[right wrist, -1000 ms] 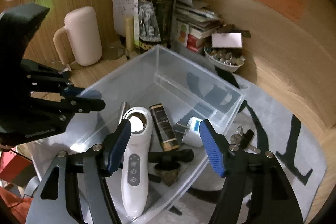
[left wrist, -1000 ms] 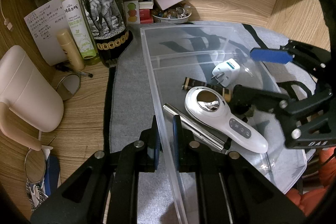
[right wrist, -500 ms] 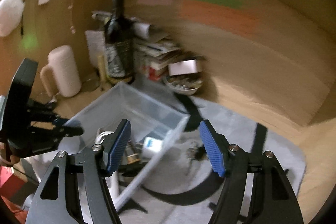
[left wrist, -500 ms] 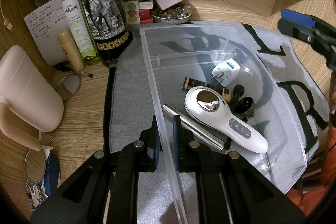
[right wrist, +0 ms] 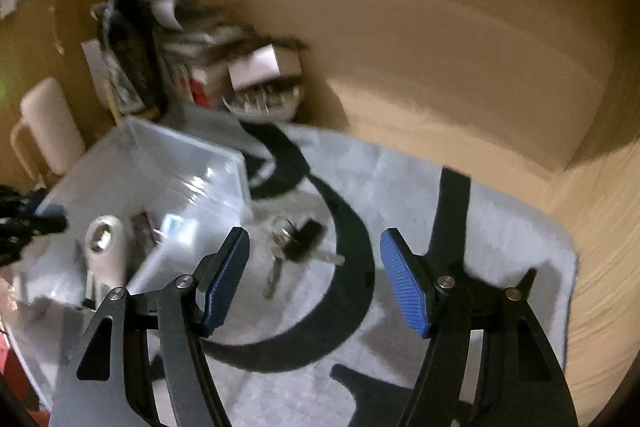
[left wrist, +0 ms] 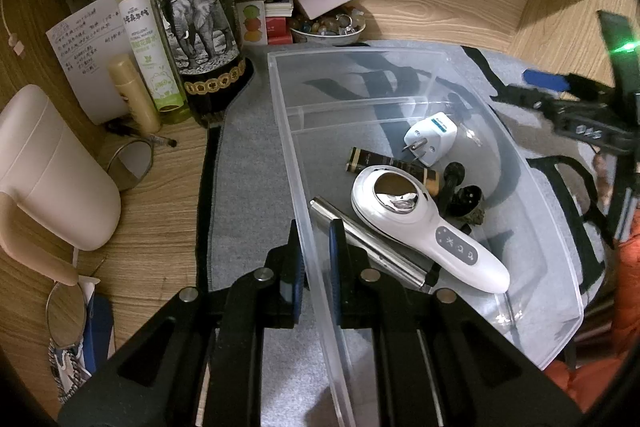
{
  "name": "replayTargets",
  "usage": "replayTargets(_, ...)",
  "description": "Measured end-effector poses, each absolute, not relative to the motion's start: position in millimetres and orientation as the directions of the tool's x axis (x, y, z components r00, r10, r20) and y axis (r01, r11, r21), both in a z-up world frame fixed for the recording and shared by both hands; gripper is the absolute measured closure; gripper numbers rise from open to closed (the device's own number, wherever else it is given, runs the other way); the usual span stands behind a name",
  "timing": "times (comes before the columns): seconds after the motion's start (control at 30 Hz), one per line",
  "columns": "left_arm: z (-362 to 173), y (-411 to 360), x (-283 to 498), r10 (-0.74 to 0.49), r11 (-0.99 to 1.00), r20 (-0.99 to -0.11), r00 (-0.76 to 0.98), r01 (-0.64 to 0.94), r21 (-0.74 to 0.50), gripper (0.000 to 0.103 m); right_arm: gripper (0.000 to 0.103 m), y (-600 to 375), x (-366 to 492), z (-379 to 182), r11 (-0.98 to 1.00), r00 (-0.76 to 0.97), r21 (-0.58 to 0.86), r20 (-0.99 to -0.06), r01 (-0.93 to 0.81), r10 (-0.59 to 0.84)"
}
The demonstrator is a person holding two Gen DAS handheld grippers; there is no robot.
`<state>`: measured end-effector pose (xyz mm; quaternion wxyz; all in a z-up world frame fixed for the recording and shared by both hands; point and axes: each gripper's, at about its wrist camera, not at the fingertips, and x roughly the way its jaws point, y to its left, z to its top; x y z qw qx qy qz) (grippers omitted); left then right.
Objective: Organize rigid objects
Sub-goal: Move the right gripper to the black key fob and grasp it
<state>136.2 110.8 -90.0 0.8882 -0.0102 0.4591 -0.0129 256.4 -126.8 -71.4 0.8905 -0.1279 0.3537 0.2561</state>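
Note:
My left gripper [left wrist: 314,259] is shut on the near left wall of a clear plastic bin [left wrist: 288,131]. Inside the bin lie a white handheld device [left wrist: 424,223], a silver tube [left wrist: 368,247], a dark gold-capped tube [left wrist: 392,165], a white plug adapter [left wrist: 430,137] and a small black item [left wrist: 464,197]. My right gripper [right wrist: 316,283] is open and empty above the grey mat, just right of the bin [right wrist: 168,155]. A bunch of keys with a black fob [right wrist: 296,247] lies on the mat between its fingers. The right wrist view is blurred.
The bin stands on a grey mat with black letters [left wrist: 244,187]. Behind it stand a dark wine bottle [left wrist: 196,27], a green spray bottle [left wrist: 146,39], a beige tube [left wrist: 134,93], papers and a bowl of small items [left wrist: 328,27]. A cream jug [left wrist: 48,167] is at the left.
My right gripper has left the bin, swung right and come down over the keys on the mat. My left gripper has kept its hold on the bin wall.

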Motion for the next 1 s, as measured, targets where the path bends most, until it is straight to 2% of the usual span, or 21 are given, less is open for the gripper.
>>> replayTargets(0.3, -90.0, 110.8, 135.8, -0.039, 0.999, -0.819, 0.572, 0.016, -0.036, 0.094, 0.039, -106.7, 287.1, -114.4, 0.827, 0.534, -0.026, -0.775, -0.561, 0.338)
replayTargets(0.4, -90.0, 111.1, 135.8, -0.039, 0.999, -0.819, 0.572, 0.016, -0.037, 0.094, 0.047, -102.5, 297.8, -122.8, 0.831, 0.519, -0.02, -0.789, -0.555, 0.328)
replayTargets(0.47, -89.8, 110.8, 136.3, -0.04, 0.999, -0.819, 0.572, 0.016, -0.038, 0.094, 0.056, -101.7, 306.0, -129.7, 0.833, 0.496, -0.002, -0.804, -0.553, 0.328)
replayTargets(0.53, -89.9, 110.8, 135.4, -0.04, 0.999, -0.819, 0.572, 0.016, -0.038, 0.094, 0.059, -102.7, 309.3, -131.6, 0.834, 0.492, 0.02, -0.8, -0.551, 0.344)
replayTargets(0.67, -89.6, 110.9, 136.4, -0.04, 0.999, -0.82, 0.572, 0.016, -0.038, 0.094, 0.081, -101.7, 312.4, -131.8, 0.818, 0.46, 0.065, -0.8, -0.572, 0.385)
replayTargets(0.73, -89.1, 111.0, 137.3, -0.04, 0.999, -0.82, 0.571, 0.016, -0.038, 0.094, 0.084, -98.0, 309.4, -131.5, 0.809, 0.46, 0.053, -0.8, -0.585, 0.385)
replayTargets(1.0, -88.5, 111.2, 137.4, -0.039, 0.999, -0.821, 0.57, 0.017, -0.035, 0.094, 0.084, -101.9, 294.8, -122.8, 0.809, 0.485, 0.038, -0.784, -0.587, 0.388)
